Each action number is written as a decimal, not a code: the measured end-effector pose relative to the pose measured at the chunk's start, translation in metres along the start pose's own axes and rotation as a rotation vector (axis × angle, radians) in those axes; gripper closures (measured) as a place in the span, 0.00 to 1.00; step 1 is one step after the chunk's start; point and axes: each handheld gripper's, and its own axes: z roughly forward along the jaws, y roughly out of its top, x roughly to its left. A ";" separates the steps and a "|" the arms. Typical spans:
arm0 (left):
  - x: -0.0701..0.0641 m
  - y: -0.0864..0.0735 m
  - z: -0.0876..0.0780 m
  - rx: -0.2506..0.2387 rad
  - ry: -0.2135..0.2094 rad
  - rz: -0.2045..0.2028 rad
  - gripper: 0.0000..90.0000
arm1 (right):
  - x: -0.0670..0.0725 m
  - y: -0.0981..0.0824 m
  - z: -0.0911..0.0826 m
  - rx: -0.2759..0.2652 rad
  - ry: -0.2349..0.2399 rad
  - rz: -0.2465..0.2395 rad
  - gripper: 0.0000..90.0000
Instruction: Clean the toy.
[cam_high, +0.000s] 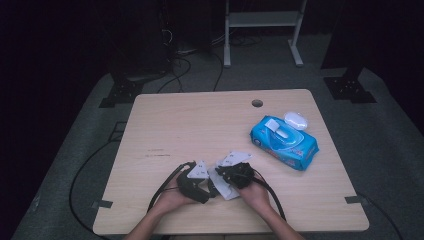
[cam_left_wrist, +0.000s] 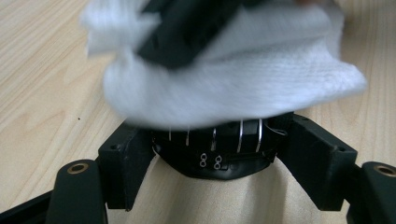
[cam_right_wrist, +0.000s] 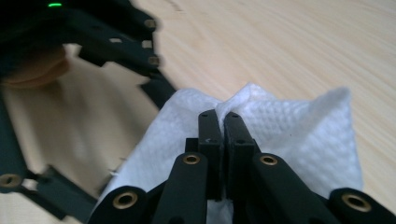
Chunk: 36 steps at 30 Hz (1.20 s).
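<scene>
A white wipe (cam_high: 226, 190) lies bunched between the two grippers near the table's front edge. My right gripper (cam_right_wrist: 219, 123) is shut on a fold of the wipe (cam_right_wrist: 303, 135), its jaws pressed together on the cloth. In the left gripper view, my left gripper (cam_left_wrist: 215, 156) holds a small glossy black object (cam_left_wrist: 219, 164) with thin silver lines between its jaws. The wipe (cam_left_wrist: 252, 79) rests over the top of that object, with the right gripper's black jaws (cam_left_wrist: 187, 32) pressing on it. From above, the left gripper (cam_high: 194, 182) and right gripper (cam_high: 236, 175) almost touch.
A blue wet-wipe pack (cam_high: 285, 142) lies at the right of the wooden table (cam_high: 175, 125), its flap open, with a white oval lid (cam_high: 295, 120) behind it. A cable hole (cam_high: 257, 103) is at the far edge. Cables trail off the front.
</scene>
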 end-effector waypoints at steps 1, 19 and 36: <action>0.000 0.000 0.000 0.000 0.001 0.003 0.30 | -0.003 -0.001 -0.001 0.005 -0.008 0.013 0.97; 0.004 0.001 0.002 -0.017 -0.029 -0.031 0.29 | -0.026 -0.019 -0.025 0.027 0.002 0.078 0.97; 0.000 0.003 0.008 0.005 -0.029 -0.015 0.28 | 0.000 -0.005 -0.008 0.007 0.111 0.009 0.97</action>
